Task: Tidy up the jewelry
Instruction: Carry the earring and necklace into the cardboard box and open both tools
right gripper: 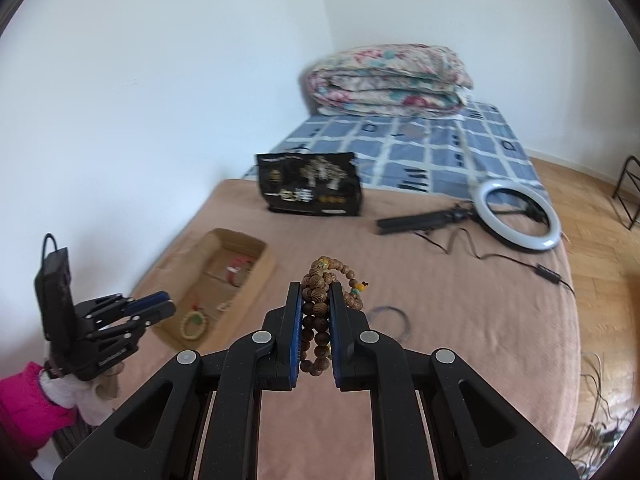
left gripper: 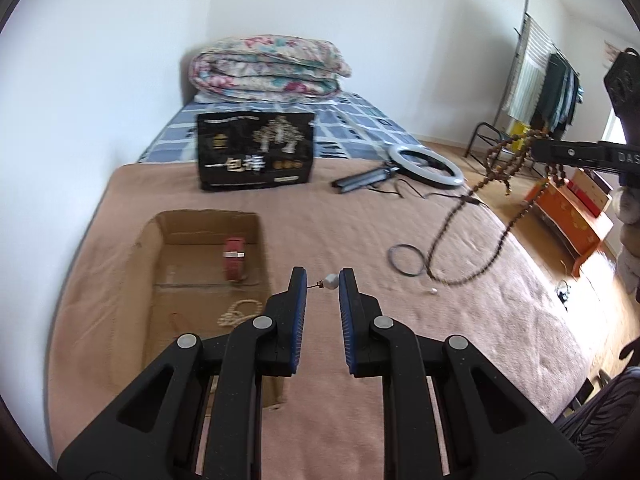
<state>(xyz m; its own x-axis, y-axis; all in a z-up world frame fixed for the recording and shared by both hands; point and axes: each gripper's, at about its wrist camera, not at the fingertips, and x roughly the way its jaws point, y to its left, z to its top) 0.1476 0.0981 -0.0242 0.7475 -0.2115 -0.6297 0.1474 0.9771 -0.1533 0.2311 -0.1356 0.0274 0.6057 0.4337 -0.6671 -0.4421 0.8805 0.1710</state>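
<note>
My left gripper (left gripper: pixel 322 282) is shut on a pearl earring (left gripper: pixel 329 281), pinched between the fingertips just right of the cardboard box (left gripper: pixel 152 240). The box holds a red watch (left gripper: pixel 235 265) and a pale bead bracelet (left gripper: pixel 234 313). My right gripper (right gripper: pixel 316 300) is shut on a brown wooden bead necklace (right gripper: pixel 320 312) and holds it above the bed. In the left wrist view the necklace (left gripper: pixel 496 236) hangs in long loops from that gripper (left gripper: pixel 576 152). A dark bangle (left gripper: pixel 406 261) and a second pearl earring (left gripper: pixel 433 291) lie on the brown blanket.
A black printed bag (left gripper: pixel 256 150) stands behind the box. A ring light (left gripper: pixel 426 166) with folded tripod lies at the right. A folded floral quilt (left gripper: pixel 268 68) sits at the bed's head. A wall runs along the left; an orange box (left gripper: pixel 568 216) stands on the floor.
</note>
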